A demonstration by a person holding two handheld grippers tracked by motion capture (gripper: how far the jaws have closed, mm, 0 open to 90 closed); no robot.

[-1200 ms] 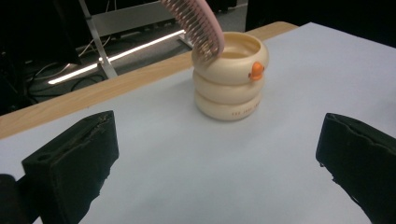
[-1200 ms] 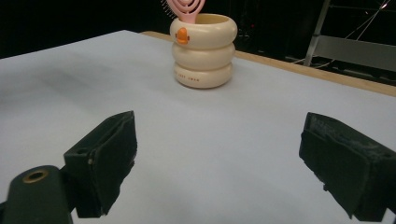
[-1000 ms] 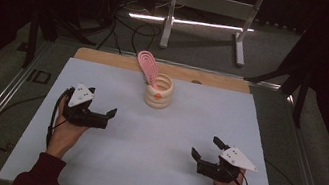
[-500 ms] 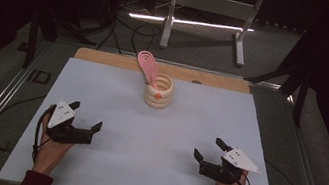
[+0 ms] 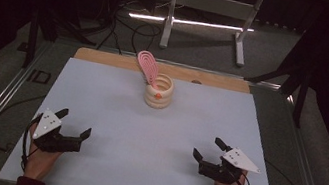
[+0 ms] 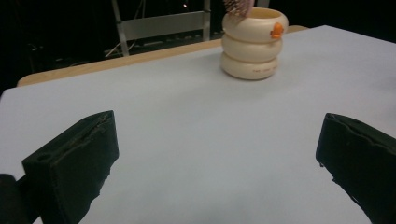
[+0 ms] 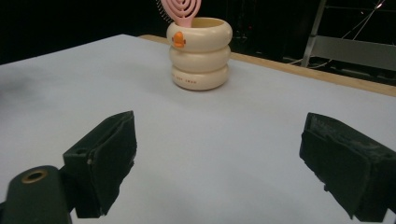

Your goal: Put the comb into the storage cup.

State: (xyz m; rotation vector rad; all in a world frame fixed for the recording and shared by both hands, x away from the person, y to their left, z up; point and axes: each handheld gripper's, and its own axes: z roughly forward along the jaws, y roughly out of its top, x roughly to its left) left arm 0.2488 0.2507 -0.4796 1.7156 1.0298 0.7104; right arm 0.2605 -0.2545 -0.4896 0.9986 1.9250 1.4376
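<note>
Around you the room is dark, a metal stand [image 5: 212,9] on the floor beyond the white table [image 5: 114,109]. Toward its far edge stands the cream cup [image 5: 159,91] of 3 stacked rings, a pink brush [image 5: 148,66] leaning inside. Your left gripper [image 5: 75,126] and right gripper [image 5: 207,149] rest near you, well apart, jaws spread wide, holding nothing.

1 cream cup [image 5: 158,91], 1 pink brush [image 5: 148,67], 2 tongs, 1 table [image 5: 114,109].
</note>
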